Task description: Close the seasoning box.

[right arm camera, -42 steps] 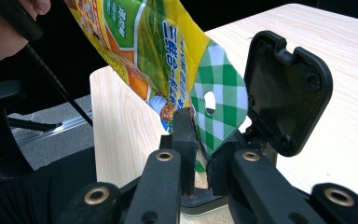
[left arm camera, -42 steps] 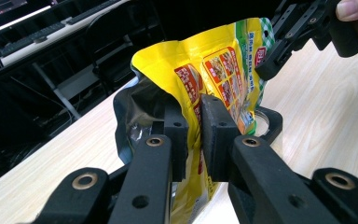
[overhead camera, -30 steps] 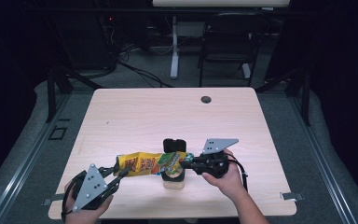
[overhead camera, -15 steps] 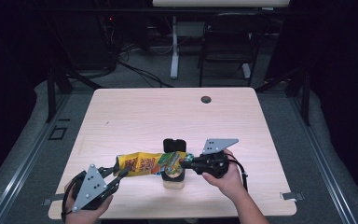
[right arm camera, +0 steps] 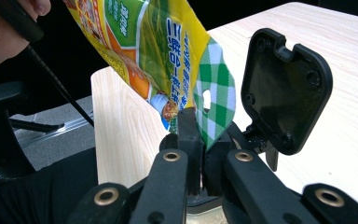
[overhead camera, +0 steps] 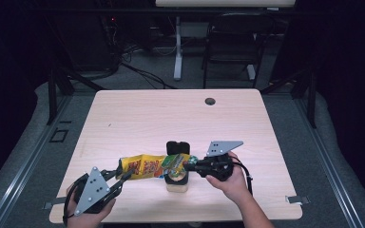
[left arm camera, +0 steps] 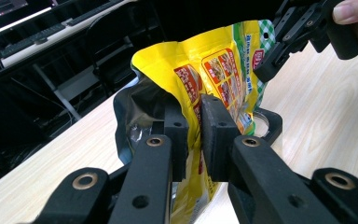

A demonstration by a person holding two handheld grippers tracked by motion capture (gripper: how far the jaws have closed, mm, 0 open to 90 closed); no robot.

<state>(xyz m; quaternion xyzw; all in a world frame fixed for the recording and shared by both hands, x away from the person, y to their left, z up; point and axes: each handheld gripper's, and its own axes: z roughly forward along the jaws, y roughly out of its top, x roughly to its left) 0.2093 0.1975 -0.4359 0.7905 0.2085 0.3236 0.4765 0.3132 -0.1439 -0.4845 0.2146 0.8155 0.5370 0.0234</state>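
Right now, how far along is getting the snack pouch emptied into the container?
Done: container stands with its black lid flipped open. In hand: left hand-held gripper and right hand-held gripper hold the yellow pouch over it, torn end open. Left: no contents visibly pouring yet.

overhead forward-down, claw cameras close (pouch (overhead camera: 147, 166) shared)

The printed text on the snack pouch (overhead camera: 148, 166) is too small to read in the high view. The pouch covers most of the container (overhead camera: 176, 182) beneath it. The worktop (right arm camera: 349, 116) is cut off by the right gripper view's edge.
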